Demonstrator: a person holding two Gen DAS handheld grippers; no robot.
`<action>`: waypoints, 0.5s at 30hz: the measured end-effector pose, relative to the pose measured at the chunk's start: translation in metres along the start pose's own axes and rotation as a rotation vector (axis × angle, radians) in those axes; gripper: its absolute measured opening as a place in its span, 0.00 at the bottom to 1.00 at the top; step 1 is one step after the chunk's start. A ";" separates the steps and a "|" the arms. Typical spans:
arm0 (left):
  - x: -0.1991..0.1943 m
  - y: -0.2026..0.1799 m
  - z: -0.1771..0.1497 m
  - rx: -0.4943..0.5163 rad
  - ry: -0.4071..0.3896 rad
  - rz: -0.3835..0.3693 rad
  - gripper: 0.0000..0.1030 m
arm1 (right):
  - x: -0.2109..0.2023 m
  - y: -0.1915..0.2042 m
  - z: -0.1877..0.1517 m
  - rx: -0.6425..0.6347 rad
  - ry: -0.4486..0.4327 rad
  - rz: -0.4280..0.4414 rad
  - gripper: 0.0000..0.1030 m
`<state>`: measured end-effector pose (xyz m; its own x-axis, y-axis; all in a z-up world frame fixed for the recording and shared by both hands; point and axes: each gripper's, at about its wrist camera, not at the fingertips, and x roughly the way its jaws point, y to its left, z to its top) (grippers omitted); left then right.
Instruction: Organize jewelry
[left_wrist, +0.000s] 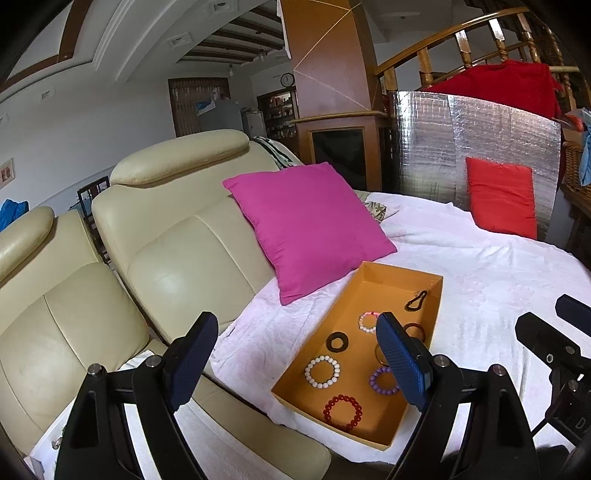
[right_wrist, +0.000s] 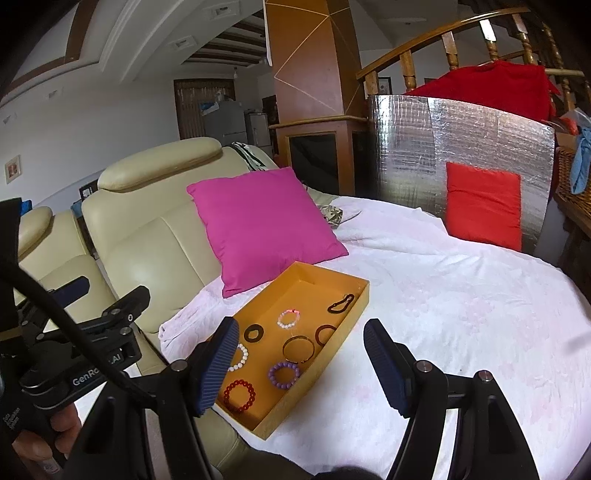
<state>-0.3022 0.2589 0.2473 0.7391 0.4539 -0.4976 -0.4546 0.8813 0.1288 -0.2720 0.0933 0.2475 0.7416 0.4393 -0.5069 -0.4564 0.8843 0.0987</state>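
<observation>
An orange tray lies on a white cloth, holding several bracelets and rings. Among them are a red bead bracelet, a purple one, a gold bangle and a black clip. My left gripper hovers open over the tray's near left side with nothing between its fingers; its right finger hides part of the bangle. My right gripper is open and empty over the tray's near right edge. Each gripper shows at the edge of the other's view.
A magenta cushion leans on the cream leather sofa just behind the tray. A red cushion rests against a silver foil panel at the far right. White cloth stretches right of the tray. A hand grips the left tool.
</observation>
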 end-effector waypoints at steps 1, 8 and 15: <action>0.002 0.000 0.001 -0.001 0.002 0.002 0.85 | 0.003 0.000 0.001 0.001 0.002 0.002 0.72; 0.018 0.001 0.004 -0.019 0.021 0.017 0.85 | 0.022 0.000 0.007 -0.012 0.020 0.018 0.72; 0.033 -0.001 0.006 -0.020 0.036 0.012 0.85 | 0.042 -0.001 0.011 -0.018 0.040 0.026 0.72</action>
<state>-0.2742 0.2739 0.2354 0.7153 0.4589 -0.5270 -0.4732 0.8730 0.1179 -0.2351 0.1129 0.2353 0.7094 0.4548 -0.5384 -0.4839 0.8697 0.0971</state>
